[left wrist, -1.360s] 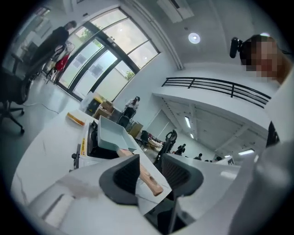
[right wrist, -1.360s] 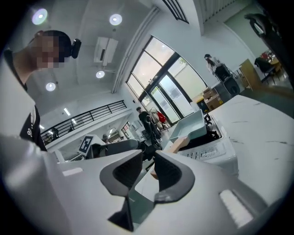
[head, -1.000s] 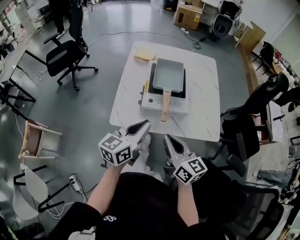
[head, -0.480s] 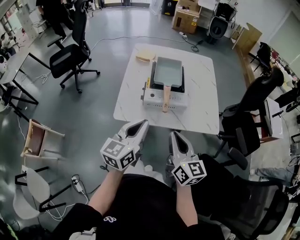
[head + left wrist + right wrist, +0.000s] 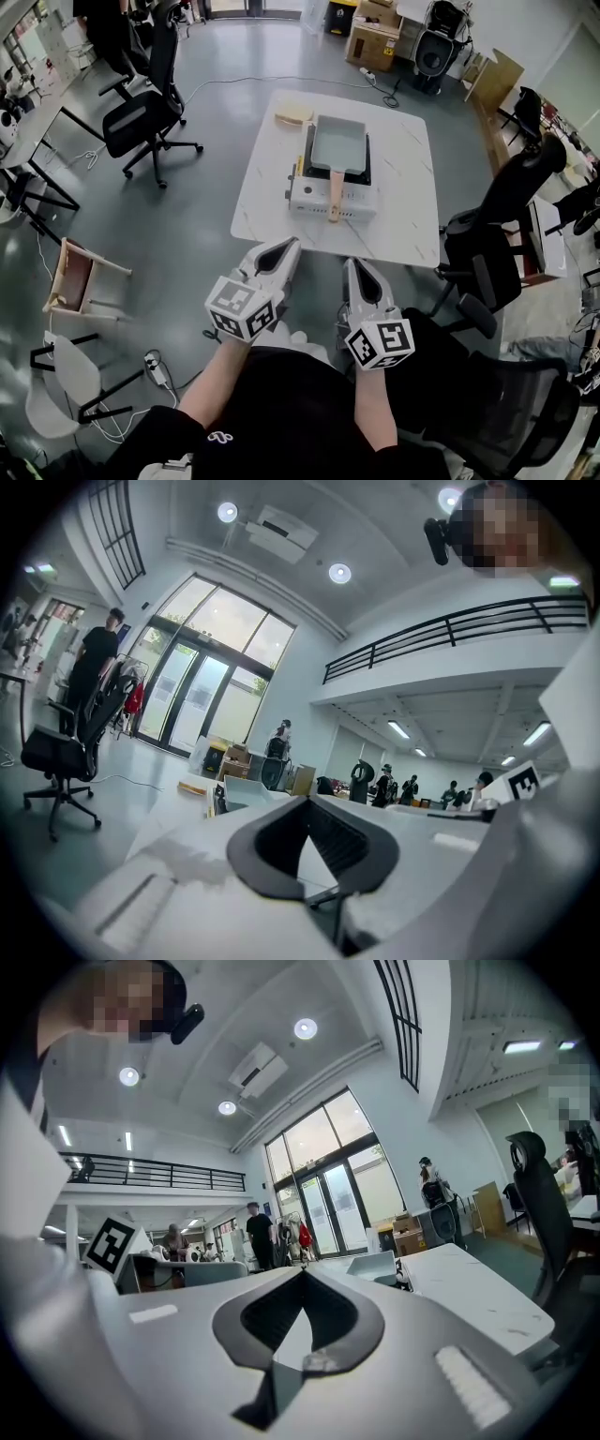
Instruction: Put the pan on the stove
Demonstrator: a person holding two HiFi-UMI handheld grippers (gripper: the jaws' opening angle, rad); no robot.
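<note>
While pan (image 5: 337, 145) sits on stove (image 5: 330, 199) | left tongs (image 5: 287, 247), right tongs (image 5: 355, 268) pressed together, empty | level, abreast

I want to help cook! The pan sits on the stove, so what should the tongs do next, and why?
Probably just lower both tongs and rest. The pan already sits on the stove on the white table, its handle pointing toward the person. The left tongs and right tongs are shut, empty, and short of the table, so nothing seems left to carry.
</note>
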